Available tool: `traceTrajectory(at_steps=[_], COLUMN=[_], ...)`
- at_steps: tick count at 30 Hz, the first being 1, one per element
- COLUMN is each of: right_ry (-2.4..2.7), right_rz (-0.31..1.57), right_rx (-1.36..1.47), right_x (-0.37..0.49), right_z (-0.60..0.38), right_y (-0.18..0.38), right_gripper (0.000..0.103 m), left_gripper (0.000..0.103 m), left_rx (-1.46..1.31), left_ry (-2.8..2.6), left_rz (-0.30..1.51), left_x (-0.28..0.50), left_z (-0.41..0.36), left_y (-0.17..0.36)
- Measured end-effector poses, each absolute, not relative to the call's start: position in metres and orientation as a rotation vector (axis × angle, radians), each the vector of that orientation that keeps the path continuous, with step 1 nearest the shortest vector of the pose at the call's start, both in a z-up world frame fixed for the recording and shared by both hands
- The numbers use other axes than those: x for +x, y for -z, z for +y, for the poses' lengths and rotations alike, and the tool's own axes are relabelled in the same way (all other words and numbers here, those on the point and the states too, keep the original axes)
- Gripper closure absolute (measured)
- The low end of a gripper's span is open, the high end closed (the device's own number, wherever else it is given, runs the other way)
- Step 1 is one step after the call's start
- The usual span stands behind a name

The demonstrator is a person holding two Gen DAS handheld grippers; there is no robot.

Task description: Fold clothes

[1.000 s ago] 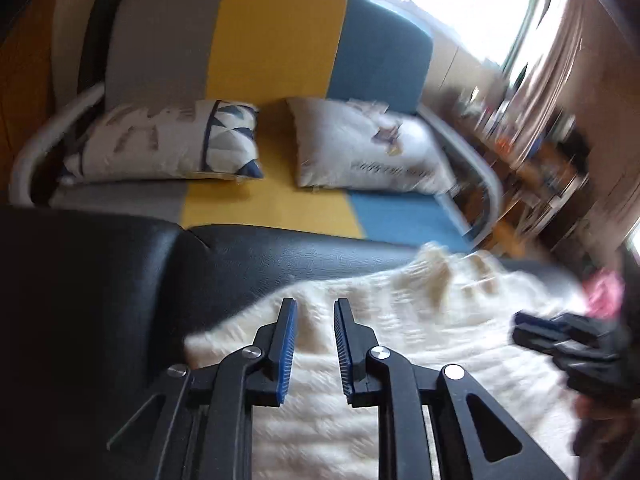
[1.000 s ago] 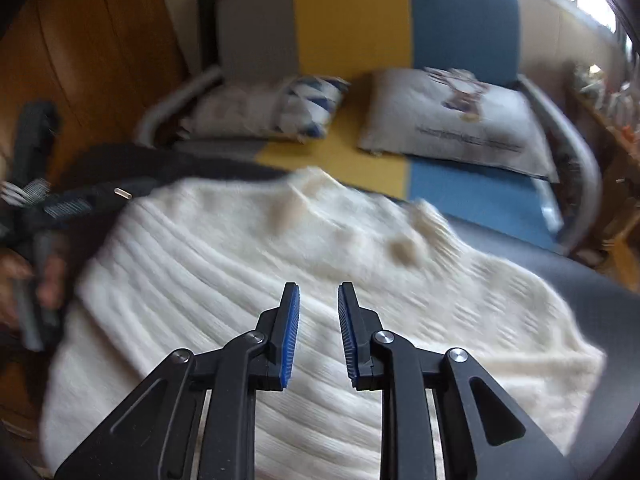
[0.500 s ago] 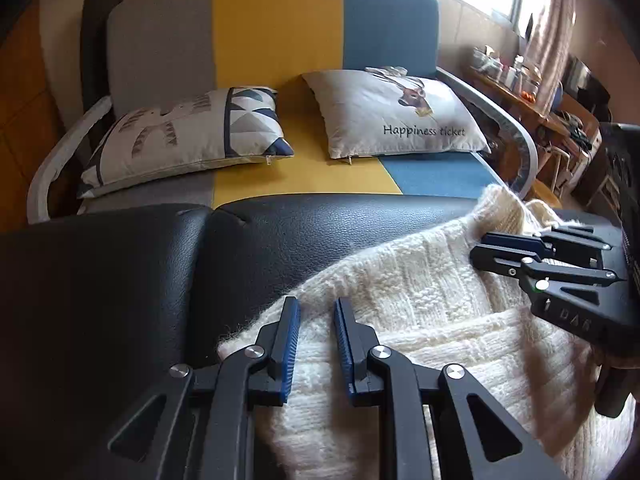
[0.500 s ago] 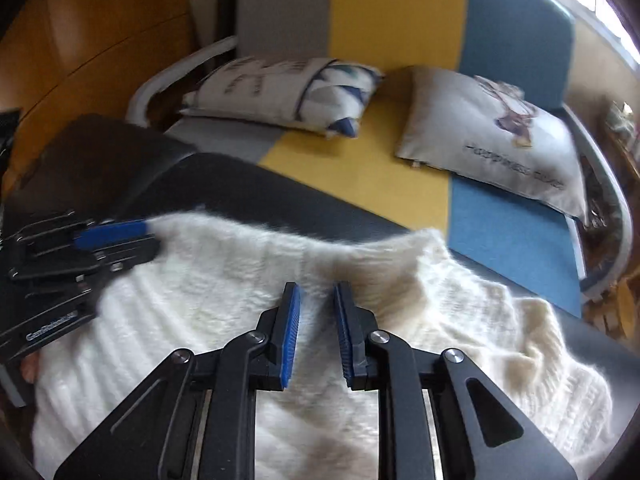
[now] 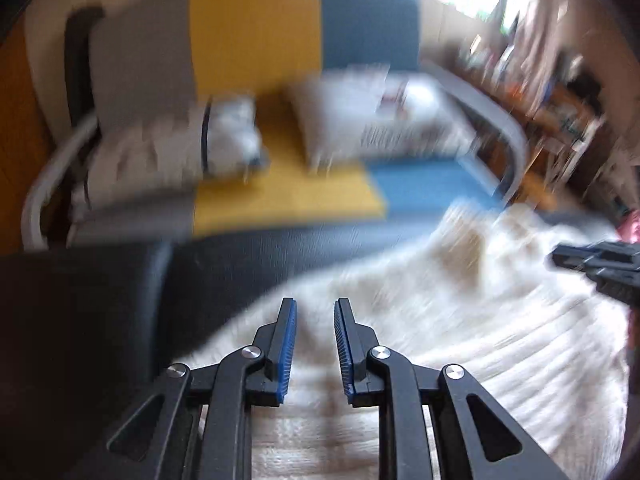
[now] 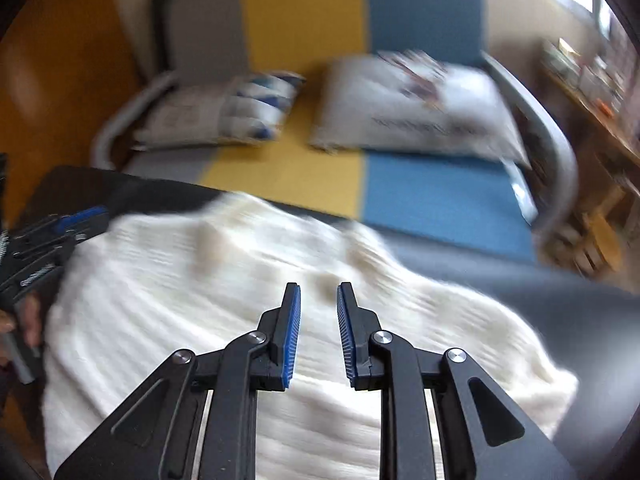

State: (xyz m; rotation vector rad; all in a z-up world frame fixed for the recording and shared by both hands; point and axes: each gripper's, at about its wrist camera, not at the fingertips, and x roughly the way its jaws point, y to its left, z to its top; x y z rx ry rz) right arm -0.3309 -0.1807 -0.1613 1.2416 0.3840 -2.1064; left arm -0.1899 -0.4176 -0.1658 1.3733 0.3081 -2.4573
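1. Left hand-held gripper [image 5: 314,312]: jaws a narrow gap apart, nothing between the pads; it hangs over the near left edge of the sweater [image 5: 460,320].
2. Right hand-held gripper [image 6: 318,298]: narrow gap too, empty, over the sweater's middle. Its jaws have just been opening slightly, after a small closing.
3. Sweater: cream knit, lying spread on the black padded surface [image 5: 100,300], bunched at its far edge.
4. Beyond: sofa [image 6: 400,8] in grey, yellow and blue panels, with two pillows [image 6: 408,100]; cluttered shelf at right. Both views motion-blurred.
5. Versus half a second ago: the grippers stand further apart, and the sweater lies flatter.
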Motion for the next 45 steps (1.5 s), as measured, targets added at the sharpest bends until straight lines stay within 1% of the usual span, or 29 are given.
traceTrajectory(at_steps=[1,2,4,7,10,14,16,18,21,24,27,29,30,31,32,33,35,37,42,45], right_ry=[2.129,2.139,2.148,2.143,2.114,2.108,2.148,2.177,2.175,2.141,2.138,2.126,2.157,2.205,2.233,2.238,2.241,2.266,2.192,2.139], right_rz=[0.429,0.423,0.361,0.34,0.381,0.488,0.47,0.397,0.393,0.366,0.344,0.321,0.366,0.433,0.451,0.391,0.304,0.287,0.331,0.435], right_rx=[1.274,1.261,1.251,1.181,1.107,1.135,1.146,1.164,1.147,1.127,1.125,1.186,1.224,1.261,1.307,1.307,1.325,1.293,1.135,1.113], right_x=[-0.338,-0.341,-0.344,-0.338,-0.329,-0.34,-0.346,-0.352,-0.348,-0.34,-0.337,-0.341,-0.344,-0.348,-0.353,-0.356,-0.357,-0.348,-0.295,-0.268], right_z=[-0.176,-0.17,-0.16,-0.16,-0.169,-0.195,-0.193,-0.186,-0.179,-0.163,-0.133,-0.11,-0.101,-0.093,-0.085,-0.077,-0.066,-0.061,-0.061,-0.067], right_y=[0.172,0.176,0.173,0.158,0.148,0.168,0.176,0.178,0.175,0.158,0.143,0.145,0.152,0.161,0.171,0.175,0.171,0.156,0.12,0.123], right_gripper=[0.083,0.083,0.083,0.083,0.083,0.083,0.083,0.084,0.083,0.08,0.08,0.08,0.08,0.08,0.08,0.08,0.08,0.08,0.08,0.08], left_gripper=[0.083,0.083,0.083,0.083,0.083,0.083,0.083,0.083,0.083,0.083,0.083,0.083,0.083,0.083,0.083,0.083,0.082,0.082,0.082,0.083], left_rx=[1.33,1.314,1.274,1.205,1.219,1.349,1.382,1.331,1.325,1.27,1.158,1.117,1.132,1.205,1.276,1.338,1.269,1.253,1.111,1.086], left_ry=[2.477,2.483,2.512,2.622,2.723,2.665,2.612,2.625,2.621,2.63,2.7,2.72,2.701,2.658,2.614,2.571,2.594,2.608,2.679,2.692], left_rz=[0.324,0.343,0.405,0.432,0.374,0.309,0.385,0.434,0.461,0.493,0.445,0.42,0.381,0.369,0.357,0.347,0.367,0.437,0.471,0.423], left_x=[-0.187,-0.185,-0.181,-0.185,-0.204,-0.243,-0.253,-0.247,-0.24,-0.225,-0.199,-0.183,-0.18,-0.185,-0.189,-0.193,-0.187,-0.178,-0.129,-0.106], left_z=[-0.419,-0.419,-0.419,-0.406,-0.378,-0.356,-0.363,-0.367,-0.369,-0.371,-0.368,-0.366,-0.365,-0.366,-0.368,-0.369,-0.37,-0.371,-0.358,-0.349], left_y=[0.166,0.163,0.154,0.136,0.128,0.152,0.17,0.169,0.168,0.156,0.138,0.133,0.136,0.147,0.159,0.17,0.167,0.157,0.129,0.127])
